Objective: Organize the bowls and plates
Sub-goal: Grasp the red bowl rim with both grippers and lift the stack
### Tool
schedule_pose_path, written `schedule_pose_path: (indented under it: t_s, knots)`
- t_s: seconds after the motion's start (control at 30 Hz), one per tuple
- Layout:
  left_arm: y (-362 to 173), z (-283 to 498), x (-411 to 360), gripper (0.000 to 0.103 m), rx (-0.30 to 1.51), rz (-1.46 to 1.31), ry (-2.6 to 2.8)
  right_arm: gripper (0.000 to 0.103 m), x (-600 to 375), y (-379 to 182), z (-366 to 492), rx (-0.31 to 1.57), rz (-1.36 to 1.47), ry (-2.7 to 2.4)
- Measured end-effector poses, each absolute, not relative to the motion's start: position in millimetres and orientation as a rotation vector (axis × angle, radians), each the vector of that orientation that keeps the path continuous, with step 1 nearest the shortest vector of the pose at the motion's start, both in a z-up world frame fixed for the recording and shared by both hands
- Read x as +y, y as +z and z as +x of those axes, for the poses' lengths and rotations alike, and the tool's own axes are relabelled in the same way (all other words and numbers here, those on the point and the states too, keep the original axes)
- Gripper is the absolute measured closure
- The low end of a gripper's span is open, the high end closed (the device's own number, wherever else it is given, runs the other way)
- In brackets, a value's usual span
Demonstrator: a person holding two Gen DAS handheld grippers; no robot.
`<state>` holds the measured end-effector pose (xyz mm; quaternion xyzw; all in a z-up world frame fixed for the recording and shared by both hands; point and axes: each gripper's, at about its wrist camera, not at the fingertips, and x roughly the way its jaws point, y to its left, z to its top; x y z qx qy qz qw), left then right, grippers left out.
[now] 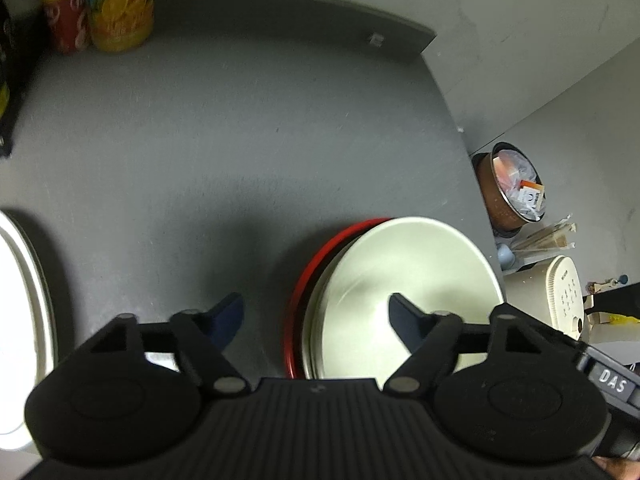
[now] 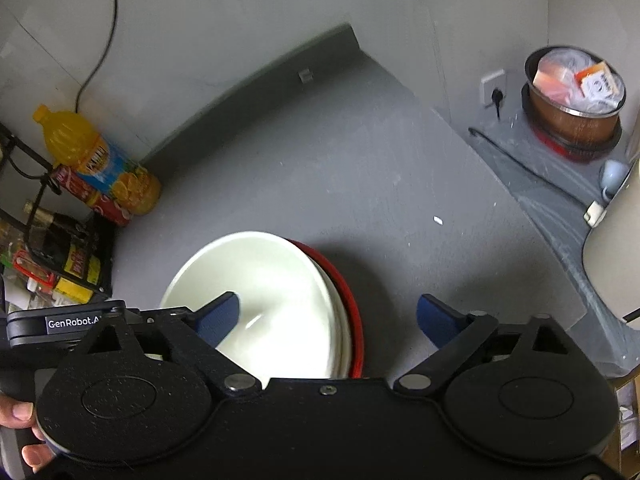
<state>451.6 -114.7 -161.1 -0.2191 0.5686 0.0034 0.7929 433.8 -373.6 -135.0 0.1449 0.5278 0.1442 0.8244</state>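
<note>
While both wrist cameras look down on the grey counter [image 1: 224,136], I take the stack of dishes as my landmark: a cream plate [image 1: 404,280] lies on top, with a red plate [image 1: 308,276] under it showing only as a crescent of rim on one side. More pale rims seem to sit between them, but I cannot count them.

My left gripper [image 1: 316,316] hovers over the near edge of that stack with its blue fingers spread wide, one over the cream plate and the other over bare counter beside the red rim; nothing is between them. My right gripper [image 2: 328,316] is likewise released, its fingers wide apart, one above the cream plate [image 2: 272,296] and the other over the counter past the red plate [image 2: 352,300]. I cannot tell whether either finger touches the dish.

Well away from the stack, a white plate [image 1: 24,320] lies at the frame edge. Against the wall behind the stack stand an orange juice bottle [image 2: 100,160] and a red soda bottle [image 2: 92,196]. Beyond the counter's end sits a copper-coloured pot [image 2: 576,96] stuffed with packets.
</note>
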Motion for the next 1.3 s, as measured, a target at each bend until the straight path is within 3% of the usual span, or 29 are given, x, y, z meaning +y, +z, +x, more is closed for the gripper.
schedule_pose_path:
  t_s: [0.23,0.37,0.5,0.6,0.73,0.93,1.3]
  knots:
    - [-180.6,457.3,-112.0,0.051,1.273,-0.512,0.035,0.03,-372.9,-160.4,447.3,1.216,0.338,0.327]
    - [-185.7,453.7,-105.0,0.053,1.295,-0.555,0.048,0.032,-369.7,-171.9,445.5,1.268,0.363,0.347]
    - [-191.9,448.7,-99.4,0.06,1.306,-0.582,0.04,0.045,-364.0,-181.8,439.7,1.312,0.373,0.355]
    - [-197.3,448.6,-97.0,0.062,1.319,-0.617,0.027,0.048,-364.1,-191.4,437.5,1.354,0.407,0.352]
    - [-205.0,449.6,-96.2,0.073,1.339,-0.669,-0.003,0.058,-362.9,-196.1,435.4,1.363,0.392,0.345]
    - [-202.3,449.3,-100.6,0.073,1.321,-0.626,-0.026,0.065,-373.5,-197.5,434.3,1.349,0.439,0.345]
    - [-184.4,440.8,-69.5,0.074,1.25,-0.66,0.007,0.066,-352.3,-175.9,435.7,1.282,0.437,0.428]
